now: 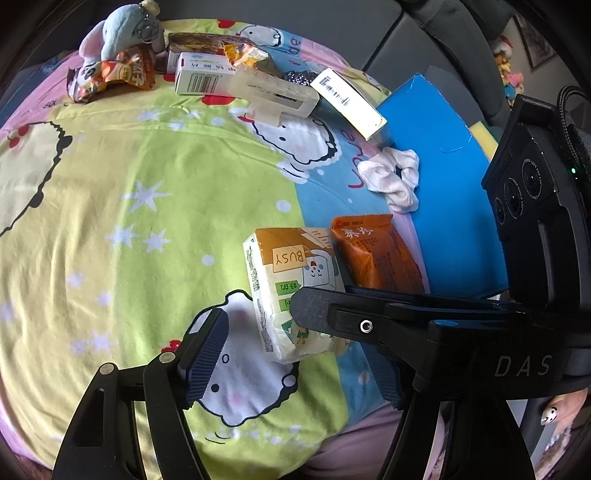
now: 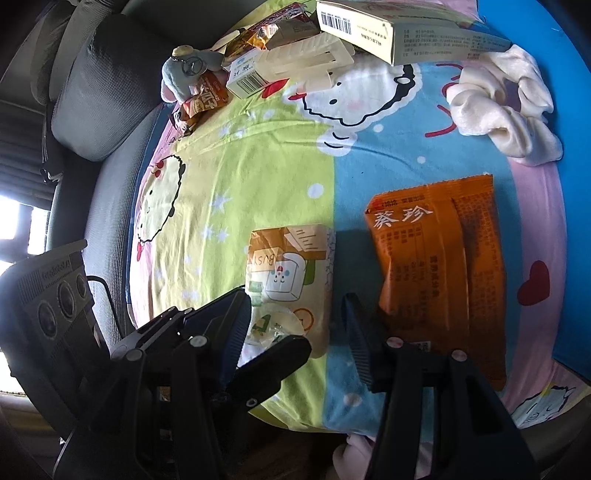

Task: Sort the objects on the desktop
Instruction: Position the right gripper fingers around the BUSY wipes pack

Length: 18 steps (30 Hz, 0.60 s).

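A "BUSY" bread snack packet lies on the cartoon cloth, with an orange snack packet beside it on the right. My left gripper is open, its fingers either side of the bread packet's near end. My right gripper is open too, straddling the bread packet from the near side, with the orange packet just right of its right finger. The right gripper's body crosses over the bread packet in the left wrist view. Neither holds anything.
A white scrunchie lies by a blue box at the right. At the far edge are medicine boxes, a cream hair clip, snack packets and a plush keychain toy. Grey chair beyond.
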Each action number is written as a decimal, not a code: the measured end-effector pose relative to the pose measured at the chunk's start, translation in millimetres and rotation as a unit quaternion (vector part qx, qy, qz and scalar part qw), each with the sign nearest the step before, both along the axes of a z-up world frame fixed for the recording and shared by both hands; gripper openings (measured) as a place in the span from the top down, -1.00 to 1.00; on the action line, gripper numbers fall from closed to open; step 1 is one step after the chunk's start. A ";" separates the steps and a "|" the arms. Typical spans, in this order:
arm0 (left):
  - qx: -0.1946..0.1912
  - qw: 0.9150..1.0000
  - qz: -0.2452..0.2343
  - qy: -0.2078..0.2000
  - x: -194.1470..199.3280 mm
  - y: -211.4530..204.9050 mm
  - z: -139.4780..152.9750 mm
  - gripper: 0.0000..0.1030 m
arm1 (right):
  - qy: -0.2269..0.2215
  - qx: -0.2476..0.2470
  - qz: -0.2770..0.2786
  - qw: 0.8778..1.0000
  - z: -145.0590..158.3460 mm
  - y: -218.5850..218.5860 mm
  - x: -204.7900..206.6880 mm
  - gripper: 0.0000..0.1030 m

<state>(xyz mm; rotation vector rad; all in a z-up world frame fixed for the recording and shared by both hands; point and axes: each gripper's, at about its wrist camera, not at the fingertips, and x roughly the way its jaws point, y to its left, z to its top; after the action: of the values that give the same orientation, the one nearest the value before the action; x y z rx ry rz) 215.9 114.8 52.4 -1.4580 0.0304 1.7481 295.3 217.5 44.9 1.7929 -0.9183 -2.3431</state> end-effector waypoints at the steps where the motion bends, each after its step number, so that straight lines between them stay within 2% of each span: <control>1: -0.001 1.000 0.000 0.001 0.5 0.4 0.0 -0.36 | 0.001 -0.001 0.000 1.000 -0.4 -0.1 0.0 -0.01; 3: -0.001 1.000 -0.001 0.000 0.8 0.1 -0.2 -0.19 | 0.000 -0.002 -0.001 1.000 -0.7 0.2 0.0 -0.01; 9: -0.001 1.000 -0.007 0.001 -1.1 3.0 -0.9 -0.18 | -0.002 -0.006 0.000 1.000 -3.6 -1.6 -1.4 -0.01; 12: 0.000 1.000 -0.012 -0.001 -0.3 4.9 -1.7 -0.05 | -0.003 -0.009 0.000 1.000 -4.1 -1.7 -1.9 -0.01; 18: -0.002 1.000 -0.020 0.008 2.2 7.5 -2.6 -0.02 | -0.002 -0.013 -0.001 1.000 -4.9 -0.5 -1.7 0.00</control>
<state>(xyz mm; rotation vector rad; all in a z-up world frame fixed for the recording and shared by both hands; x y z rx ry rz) 218.1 122.3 49.8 -1.4364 0.0718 1.7278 293.6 217.0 40.0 1.7888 -0.9470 -2.3179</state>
